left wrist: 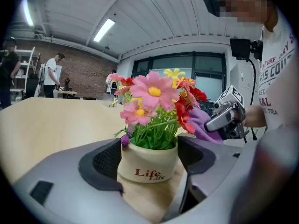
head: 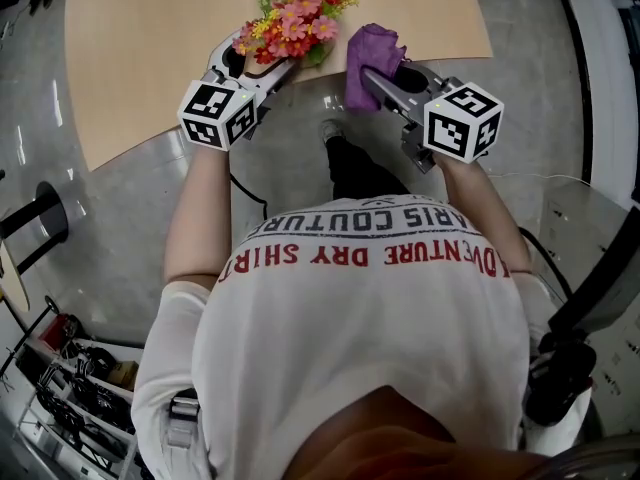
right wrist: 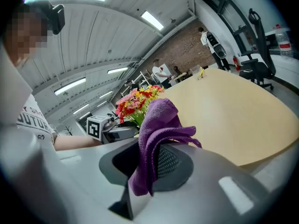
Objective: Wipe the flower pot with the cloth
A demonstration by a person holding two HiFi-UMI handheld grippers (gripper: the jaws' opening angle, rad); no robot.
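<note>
The step in hand looks like bracing the pot and bringing the cloth to it. The pale worktop (head: 150, 48) bears the pot's weight, so the left tongs (left wrist: 149, 149) need only steady it, not lift it. They are clenched lightly round the pot (left wrist: 147, 166), which stands upright between their pads with both pads seeming to meet its sides. The grip is best kept low on the wall, away from the flowers (left wrist: 154, 94) that spread above the rim. The right tongs (right wrist: 149, 155) hang just to the right of the pot, apart from it, grasping the cloth (right wrist: 161, 118) with its free folds bunched above the pads. I would lead with that bunched fold and sweep it round the exposed wall, never letting the hard pads scrape the glaze, and press gently, since a push from the right could tip the pot out of the left grip. The worktop is smooth, matt, wood-coloured, with a rounded edge. The flowers look artificial, pink, red and yellow on green stems. The pot is a small squat cylinder, cream and glossy like glazed ceramic, likely slippery. The cloth is purple, soft and nubbly, like microfibre. The pot's front carries the word "Life" in red.
</note>
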